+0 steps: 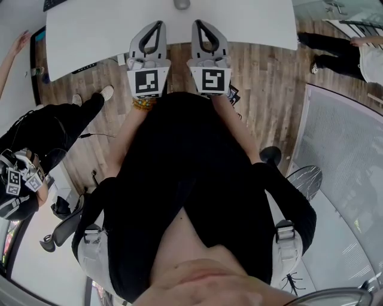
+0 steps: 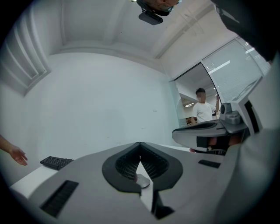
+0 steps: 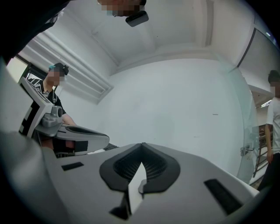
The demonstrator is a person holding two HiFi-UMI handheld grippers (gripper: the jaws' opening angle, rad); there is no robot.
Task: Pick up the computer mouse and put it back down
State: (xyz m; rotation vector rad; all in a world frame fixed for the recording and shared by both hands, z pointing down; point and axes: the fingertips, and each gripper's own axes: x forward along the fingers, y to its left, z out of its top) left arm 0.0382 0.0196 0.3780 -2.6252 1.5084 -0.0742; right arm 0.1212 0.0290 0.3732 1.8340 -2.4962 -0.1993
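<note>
A grey computer mouse (image 1: 181, 3) lies on the white table (image 1: 90, 30), just beyond both gripper tips and between them. My left gripper (image 1: 158, 25) and right gripper (image 1: 200, 24) point level toward the table, side by side, each with its jaws closed tip to tip and nothing between them. In the left gripper view the shut left gripper (image 2: 140, 145) frames a small part of the mouse (image 2: 143, 180) low in the gap behind its tips. The right gripper view shows the right gripper (image 3: 142, 145) shut and empty, with the left gripper's body (image 3: 72, 135) alongside.
A black keyboard (image 2: 56, 162) lies on the table to the left, near a bystander's hand (image 2: 16, 154). People stand at the left (image 1: 48, 131) and the upper right (image 1: 335, 51) on the wooden floor. An office chair (image 1: 60, 230) is behind me.
</note>
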